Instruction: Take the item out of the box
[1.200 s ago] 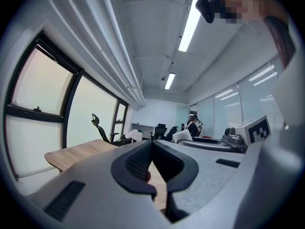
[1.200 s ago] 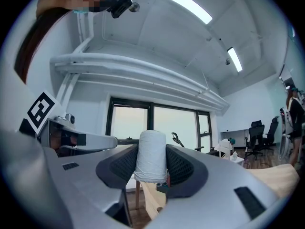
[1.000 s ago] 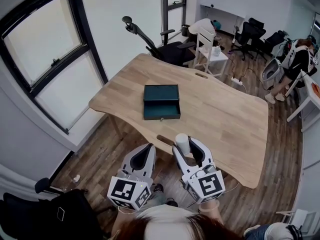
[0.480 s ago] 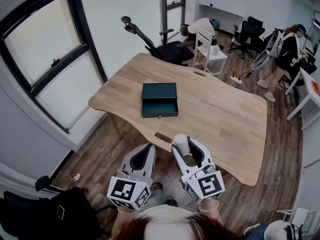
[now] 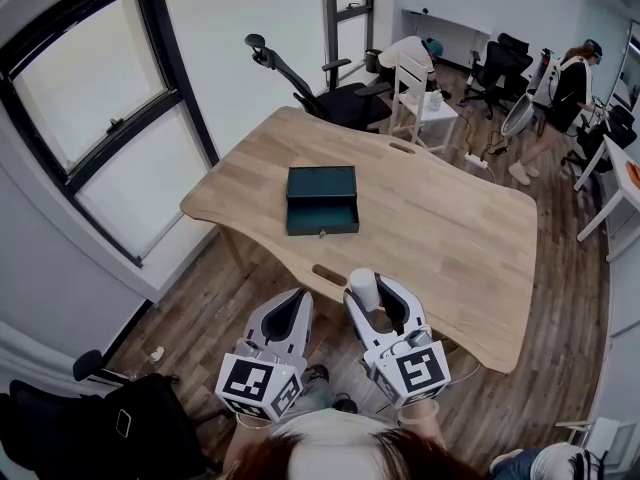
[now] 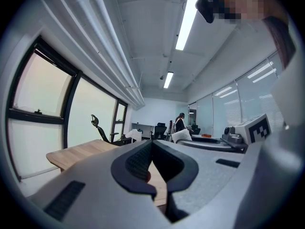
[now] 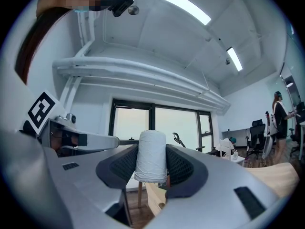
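the right gripper [image 7: 152, 168] had its 2 ribbed pads closed on a white roll [image 7: 151, 151], a small upright cylinder with a cloth-like or paper-like surface, gripped at its lower half so the top stood clear above the jaws. the left gripper [image 6: 151, 151] had its jaws pressed together with nothing between them.

in the head view both grippers hung side by side just off the near edge of the wooden table [image 5: 450, 228], low in front of the person. the dark green box [image 5: 322, 202] sat well apart from them, toward the far left part of the tabletop, with its lid tipped up and back. its inside looked bare (as far as that small, distant view allowed).

judged from this, the taking-out step was already done: the item was clear of the box and carried in the right gripper. the next move would call for bringing the roll over bare wood, setting it down on its flat end so it would not topple, and only then easing the pads apart. the left gripper had no work unless the lid needed shutting.

no brand, label or lettering could be read on the roll or the box. the only print in view was the black-and-white square marker on each gripper's cube, which carried no words.
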Motion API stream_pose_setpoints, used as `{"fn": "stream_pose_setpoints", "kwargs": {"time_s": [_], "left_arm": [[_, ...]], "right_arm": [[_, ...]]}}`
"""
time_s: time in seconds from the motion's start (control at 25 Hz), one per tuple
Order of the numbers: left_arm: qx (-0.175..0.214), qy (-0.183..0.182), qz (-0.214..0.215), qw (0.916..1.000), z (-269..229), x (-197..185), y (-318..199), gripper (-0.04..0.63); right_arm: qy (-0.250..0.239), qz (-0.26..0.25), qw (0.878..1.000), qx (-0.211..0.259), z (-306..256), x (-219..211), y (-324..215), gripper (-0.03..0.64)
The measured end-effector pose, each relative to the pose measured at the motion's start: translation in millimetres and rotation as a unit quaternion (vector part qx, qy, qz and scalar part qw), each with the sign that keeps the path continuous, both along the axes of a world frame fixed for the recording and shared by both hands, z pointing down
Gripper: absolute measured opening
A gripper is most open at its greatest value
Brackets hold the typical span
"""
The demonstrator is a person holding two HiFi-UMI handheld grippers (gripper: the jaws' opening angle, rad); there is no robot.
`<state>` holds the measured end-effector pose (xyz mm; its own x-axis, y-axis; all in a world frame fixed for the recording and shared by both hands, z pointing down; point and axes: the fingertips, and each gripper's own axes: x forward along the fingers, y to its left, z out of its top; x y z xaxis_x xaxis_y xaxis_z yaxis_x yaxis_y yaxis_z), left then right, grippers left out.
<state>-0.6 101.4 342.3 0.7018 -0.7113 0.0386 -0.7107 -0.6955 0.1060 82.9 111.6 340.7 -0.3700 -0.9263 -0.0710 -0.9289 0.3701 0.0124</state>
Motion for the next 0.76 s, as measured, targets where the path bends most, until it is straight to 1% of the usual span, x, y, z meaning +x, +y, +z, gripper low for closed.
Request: {"fn": "stream_pose_setpoints", "kwargs": {"time_s": [0.56,0.76], "left_arm": [[0.000,-0.007,0.003,1.0000,-1.2,-5.1,-24.1,0.008],[-0.004,-0.008,0.004,1.0000,3.1,-7.9,-36.6,0.008]], "right_arm": [[0.002,-0.003,1.000,0.000,-2.8,-7.8,-25.7,0.196],[0.004,-0.002,1.000,-0.019,4.7,-10.7,-36.8,0.196]]}}
